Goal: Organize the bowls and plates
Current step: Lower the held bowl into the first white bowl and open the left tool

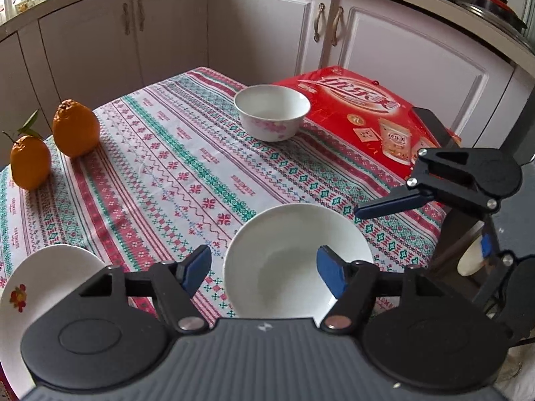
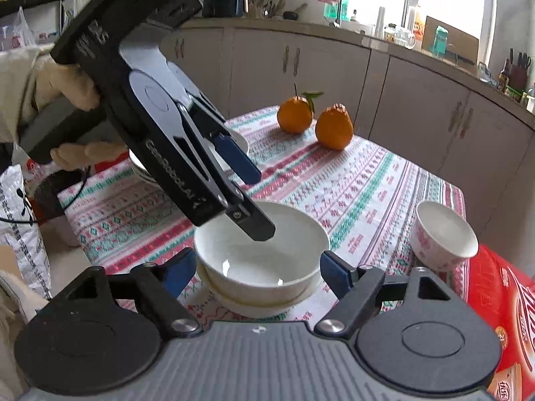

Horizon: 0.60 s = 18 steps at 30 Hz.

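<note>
A plain white bowl (image 1: 284, 267) (image 2: 264, 260) rests in a shallow white dish (image 2: 254, 304) on the patterned tablecloth. My left gripper (image 1: 264, 270) (image 2: 254, 204) is open and straddles the bowl's rim, one finger inside and the other outside, pads clear of it. My right gripper (image 2: 257, 272) is open too, and the bowl sits just ahead between its blue pads without contact. One of its fingers (image 1: 384, 205) reaches toward the bowl's far right rim. A small floral bowl (image 1: 272, 112) (image 2: 441, 234) stands farther off. A flower-printed plate (image 1: 43, 287) lies at the left.
Two oranges (image 1: 75, 128) (image 2: 334, 127) sit near the table's far corner. A red box (image 1: 361, 113) (image 2: 501, 300) lies beside the floral bowl. A person's hand (image 2: 67, 87) holds the left gripper. Kitchen cabinets (image 1: 267, 26) surround the table.
</note>
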Motion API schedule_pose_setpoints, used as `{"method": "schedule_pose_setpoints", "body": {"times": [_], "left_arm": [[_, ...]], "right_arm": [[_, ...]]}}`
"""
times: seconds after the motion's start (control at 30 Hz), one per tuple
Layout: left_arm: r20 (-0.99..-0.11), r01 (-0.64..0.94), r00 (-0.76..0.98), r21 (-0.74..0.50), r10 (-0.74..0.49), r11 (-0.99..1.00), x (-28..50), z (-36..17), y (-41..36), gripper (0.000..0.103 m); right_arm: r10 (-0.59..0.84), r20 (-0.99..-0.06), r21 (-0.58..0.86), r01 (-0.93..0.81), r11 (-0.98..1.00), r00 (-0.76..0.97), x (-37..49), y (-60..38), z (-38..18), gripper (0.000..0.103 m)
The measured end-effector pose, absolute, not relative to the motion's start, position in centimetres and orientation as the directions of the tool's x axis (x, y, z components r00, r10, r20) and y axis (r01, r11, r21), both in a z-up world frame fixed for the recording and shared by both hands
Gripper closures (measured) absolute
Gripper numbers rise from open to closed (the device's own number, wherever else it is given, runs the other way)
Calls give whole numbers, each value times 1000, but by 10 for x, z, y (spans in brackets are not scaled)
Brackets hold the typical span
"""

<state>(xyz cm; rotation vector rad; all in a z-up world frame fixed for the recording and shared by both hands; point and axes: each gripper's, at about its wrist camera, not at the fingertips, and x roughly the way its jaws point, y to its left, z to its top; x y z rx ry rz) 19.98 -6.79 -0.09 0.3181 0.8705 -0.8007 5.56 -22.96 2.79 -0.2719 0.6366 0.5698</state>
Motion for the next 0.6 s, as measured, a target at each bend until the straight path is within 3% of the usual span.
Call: {"method": "schedule_pose_setpoints", "body": {"times": [0.2, 0.37, 0.5, 0.6], "left_arm": [[-772, 734, 398, -54, -495, 676, 201, 4, -67, 31], [-762, 740, 414, -37, -498, 672, 205, 11, -73, 24], [-755, 746, 425, -20, -499, 666, 216, 17, -84, 22], [-756, 751, 425, -12, -498, 660, 227, 19, -96, 22]], "right_arm": [[435, -644, -42, -596, 802, 630, 57, -226, 21, 17], [434, -633, -31, -581, 813, 641, 57, -234, 24, 17], [408, -609, -31, -535, 844, 680, 62, -253, 30, 2], [382, -598, -19, -489, 872, 705, 70, -275, 31, 2]]}}
